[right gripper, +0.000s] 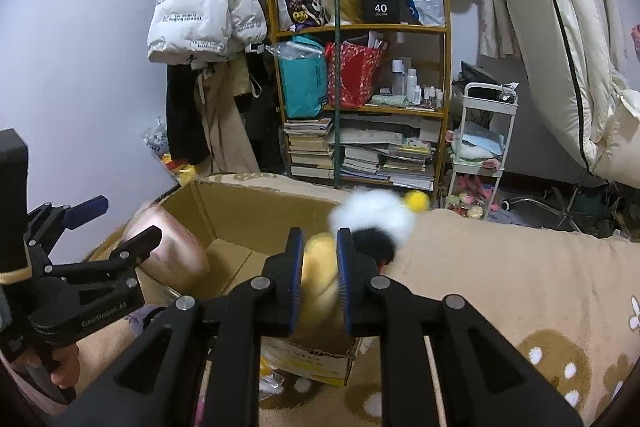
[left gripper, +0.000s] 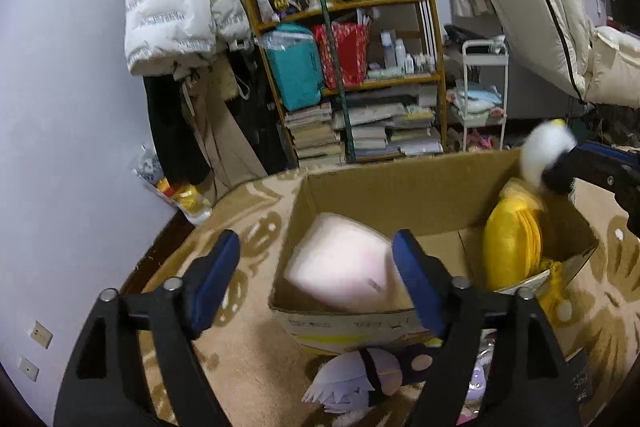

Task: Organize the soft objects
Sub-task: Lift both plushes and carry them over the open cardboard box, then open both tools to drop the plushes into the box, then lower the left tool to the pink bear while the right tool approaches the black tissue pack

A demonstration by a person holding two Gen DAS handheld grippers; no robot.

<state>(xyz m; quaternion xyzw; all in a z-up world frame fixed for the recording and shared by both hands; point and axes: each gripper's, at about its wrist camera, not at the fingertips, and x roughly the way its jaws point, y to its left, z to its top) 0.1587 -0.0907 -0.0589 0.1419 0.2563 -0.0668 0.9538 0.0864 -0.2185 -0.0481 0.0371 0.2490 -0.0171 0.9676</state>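
Left wrist view: your left claw [left gripper: 316, 267] sits closest, its blue pads spread wide with nothing pinched. It hangs over the near rim of the cardboard box [left gripper: 400, 187], which rests on a beige patterned blanket [left gripper: 240, 367]. Beyond the pads, a pink pillow [left gripper: 340, 263] lies tilted in the box's left half, touching neither pad. A yellow plush [left gripper: 512, 247] stands against the box's right wall. Just below the near rim, a pale purple plush [left gripper: 352, 383] lies on the blanket outside the box. Your right claw [left gripper: 560, 171] enters at the right edge with a white and black fluffy toy [left gripper: 544, 151] at its tip.

Right wrist view: your right claw [right gripper: 318, 267] has its pads close together, and the yellow plush [right gripper: 320, 283] fills the narrow gap; I cannot tell whether the pads press it. The fluffy toy [right gripper: 372, 219] sits just beyond the right pad, above the box [right gripper: 240, 211]. Your left claw [right gripper: 116, 223] stands spread beside the pink pillow [right gripper: 172, 251].
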